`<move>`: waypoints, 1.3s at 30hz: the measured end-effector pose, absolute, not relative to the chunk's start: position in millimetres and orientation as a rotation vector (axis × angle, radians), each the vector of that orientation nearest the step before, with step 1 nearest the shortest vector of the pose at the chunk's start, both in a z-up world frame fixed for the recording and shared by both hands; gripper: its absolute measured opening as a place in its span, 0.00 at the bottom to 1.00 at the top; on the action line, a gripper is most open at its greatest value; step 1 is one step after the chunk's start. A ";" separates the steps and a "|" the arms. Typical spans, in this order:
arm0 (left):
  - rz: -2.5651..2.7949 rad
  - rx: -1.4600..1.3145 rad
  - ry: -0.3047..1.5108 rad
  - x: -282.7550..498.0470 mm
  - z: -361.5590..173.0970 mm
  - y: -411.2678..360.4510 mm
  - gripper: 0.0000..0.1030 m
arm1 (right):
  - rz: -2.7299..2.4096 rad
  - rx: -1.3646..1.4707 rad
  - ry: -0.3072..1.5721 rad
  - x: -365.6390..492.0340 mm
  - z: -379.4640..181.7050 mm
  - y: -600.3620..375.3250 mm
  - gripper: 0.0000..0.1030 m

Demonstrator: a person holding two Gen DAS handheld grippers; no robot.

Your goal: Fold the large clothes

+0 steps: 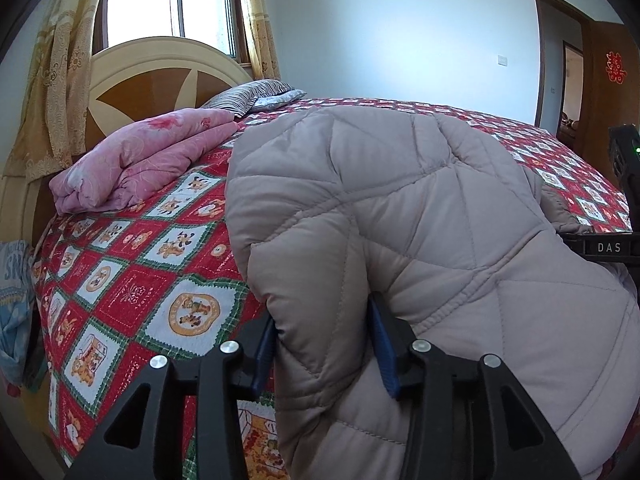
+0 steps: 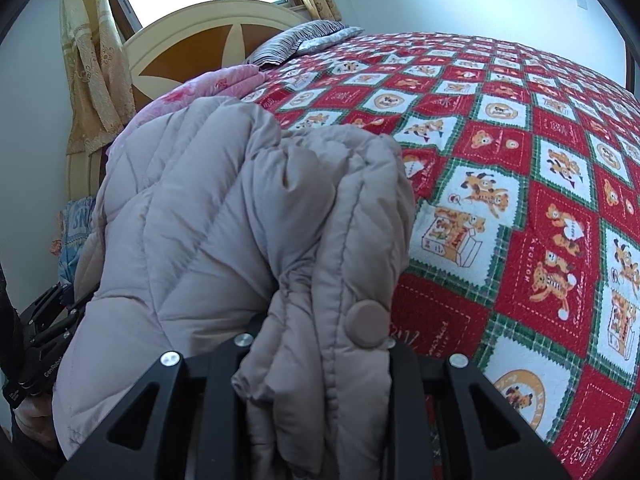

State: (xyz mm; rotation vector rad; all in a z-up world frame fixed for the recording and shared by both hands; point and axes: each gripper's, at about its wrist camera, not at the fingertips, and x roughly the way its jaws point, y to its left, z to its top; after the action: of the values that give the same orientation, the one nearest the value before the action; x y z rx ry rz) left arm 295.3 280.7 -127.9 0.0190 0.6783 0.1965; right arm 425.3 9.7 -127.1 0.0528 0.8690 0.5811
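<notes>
Quilted beige jacket point(image 1: 400, 208) lying bunched on a bed with a red, white and green patterned bedspread point(image 1: 132, 280), a fold of its padded edge rising between the two blue-padded fingers of the left gripper point(image 1: 324, 344). The jaws stand part-way open; the left pad lies against the fold and the right pad at its other flank, though whether they press on it cannot be told. In the right wrist view, the right gripper point(image 2: 320, 364) is closed narrowly on a thick gathered edge of the same jacket point(image 2: 224, 220), beside a round fabric-covered snap point(image 2: 367, 327); its fingertips are hidden by the cloth. A folded pink quilt point(image 1: 140, 156) and a striped pillow point(image 1: 248, 94) lie near the headboard point(image 1: 132, 76), apart from the jacket.
</notes>
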 end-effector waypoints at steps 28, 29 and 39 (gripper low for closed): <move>0.258 0.045 0.420 187.5 -27.2 249.7 0.83 | 0.451 0.008 0.597 316.2 -40.8 -31.9 0.79; 0.248 0.045 0.398 180.6 -19.6 245.9 0.84 | 0.455 0.004 0.571 307.2 -33.6 -31.8 0.81; 0.211 0.061 0.301 151.2 20.7 223.7 0.84 | 0.463 -0.006 0.458 257.8 -2.3 -36.5 0.84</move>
State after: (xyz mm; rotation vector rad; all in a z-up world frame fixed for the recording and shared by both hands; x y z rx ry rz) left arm 151.2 223.7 20.8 0.0609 0.3011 0.2105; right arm 257.8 -36.5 -2.3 -0.0056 0.4577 0.4626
